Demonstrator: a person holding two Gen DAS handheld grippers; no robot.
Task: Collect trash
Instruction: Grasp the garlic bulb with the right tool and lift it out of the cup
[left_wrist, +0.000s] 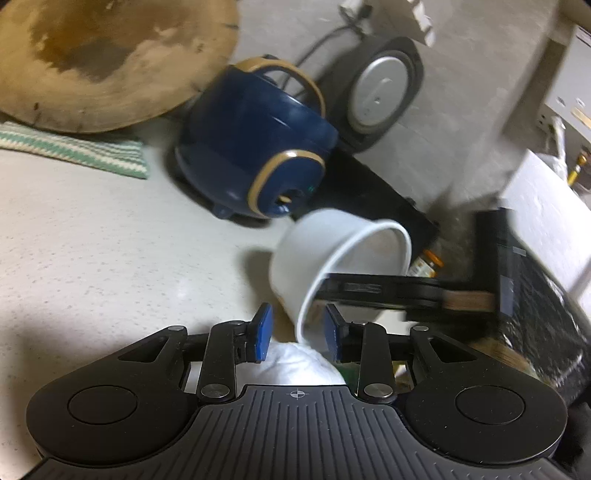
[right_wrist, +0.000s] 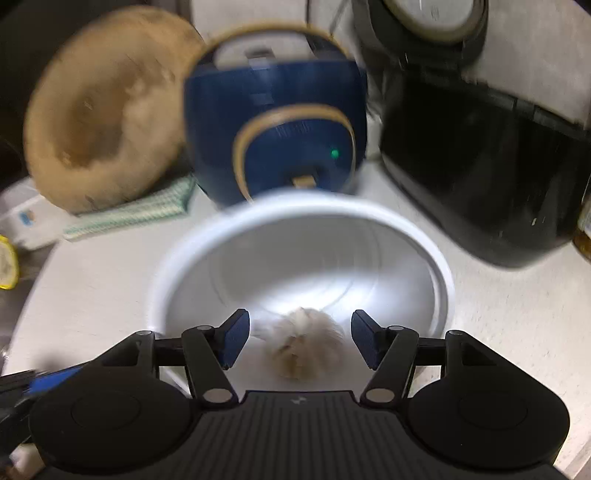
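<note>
**A:** Which step was in hand?

**B:** Gathering scraps into the white paper bowl (right_wrist: 301, 266). I judged it the drop-off stage: a crumpled tissue wad (right_wrist: 304, 345) sat between the blue pads of the right gripper (right_wrist: 299, 339), over the bowl's open mouth, but the pads stood apart on either side and did not press it.

**A:** And the other hand?

**B:** The left gripper (left_wrist: 297, 334) had its jaws astride the bowl's rim (left_wrist: 301, 325), holding the bowl tipped on its side above the table (left_wrist: 92, 258). Whether the pads truly pinched the rim, I couldn't tell. Something white (left_wrist: 299, 363) lay just under those jaws.

**A:** What did the next move call for?

**B:** Probably drawing the right gripper back clear of the rim, then levelling the bowl so the wad stayed inside. The blue cooker (left_wrist: 255, 147) stood close behind, so little room to swing.
</note>
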